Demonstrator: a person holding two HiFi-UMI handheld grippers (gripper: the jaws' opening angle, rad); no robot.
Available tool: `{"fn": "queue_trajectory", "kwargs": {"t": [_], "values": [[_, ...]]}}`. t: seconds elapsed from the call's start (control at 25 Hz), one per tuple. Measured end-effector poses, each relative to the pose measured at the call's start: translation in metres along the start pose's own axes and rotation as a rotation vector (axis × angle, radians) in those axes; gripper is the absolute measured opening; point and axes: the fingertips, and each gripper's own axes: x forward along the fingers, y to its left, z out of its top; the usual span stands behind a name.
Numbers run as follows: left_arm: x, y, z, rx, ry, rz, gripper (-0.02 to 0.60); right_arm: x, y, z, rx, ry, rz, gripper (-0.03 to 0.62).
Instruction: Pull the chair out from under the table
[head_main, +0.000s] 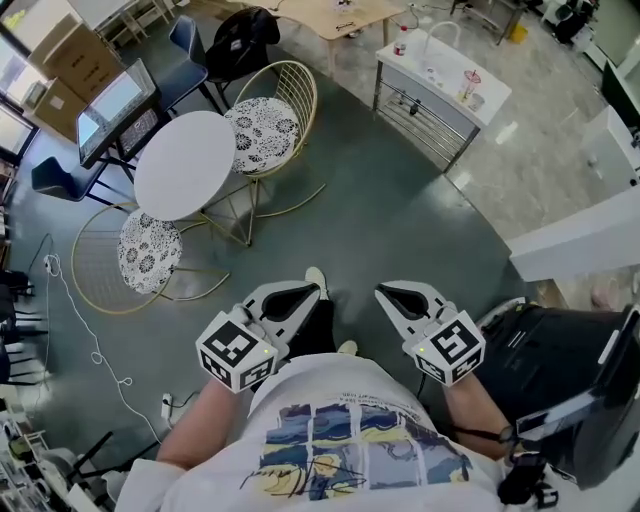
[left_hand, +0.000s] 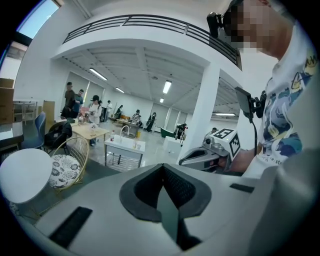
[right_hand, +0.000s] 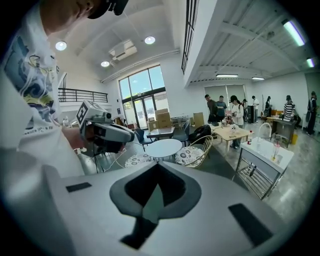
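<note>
A round white table (head_main: 185, 163) stands on the dark floor ahead and to the left. Two gold wire chairs with flowered cushions flank it. The near chair (head_main: 148, 252) has its seat partly under the tabletop. The far chair (head_main: 265, 125) sits at the table's right. My left gripper (head_main: 312, 290) and right gripper (head_main: 386, 293) hover close to my body, well short of both chairs, each shut on nothing. The left gripper view shows the table (left_hand: 22, 172), the far chair (left_hand: 67, 162) and the right gripper (left_hand: 205, 155). The right gripper view shows the table (right_hand: 164, 147) and both chairs.
A white sink cart (head_main: 440, 85) stands ahead to the right and a wooden table (head_main: 335, 15) beyond it. A desk with a monitor (head_main: 115, 105) is behind the round table. A white cable (head_main: 80, 320) trails across the floor at left. A white counter (head_main: 575, 240) lies to the right.
</note>
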Motion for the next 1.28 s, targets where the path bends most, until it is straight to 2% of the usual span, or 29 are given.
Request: {"fn": "queue_trajectory", "kwargs": {"t": [0.24, 0.6, 0.72, 0.84, 1.0, 1.28], "values": [[0.064, 0.082, 0.028, 0.008, 0.003, -0.036, 0.011, 0.034, -0.08, 0.019, 0.038, 0.023, -0.076, 0.011], [0.17, 0.277, 0.091, -0.01, 0.025, -0.004, 0.017, 0.122, -0.216, 0.098, 0.019, 0.07, -0.188, 0.023], [0.203, 0.339, 0.102, -0.03, 0.054, 0.055, 0.046, 0.154, -0.25, 0.124, 0.01, 0.073, -0.179, 0.028], [0.236, 0.385, 0.097, -0.077, 0.086, 0.117, 0.066, 0.177, -0.283, 0.132, 0.006, 0.096, -0.15, 0.034], [0.282, 0.44, 0.087, -0.092, 0.143, 0.206, 0.083, 0.21, -0.345, 0.134, -0.002, 0.137, -0.122, 0.048], [0.372, 0.55, 0.08, -0.213, 0.222, 0.447, 0.109, 0.274, -0.475, 0.138, -0.049, 0.23, 0.058, 0.087]]}}
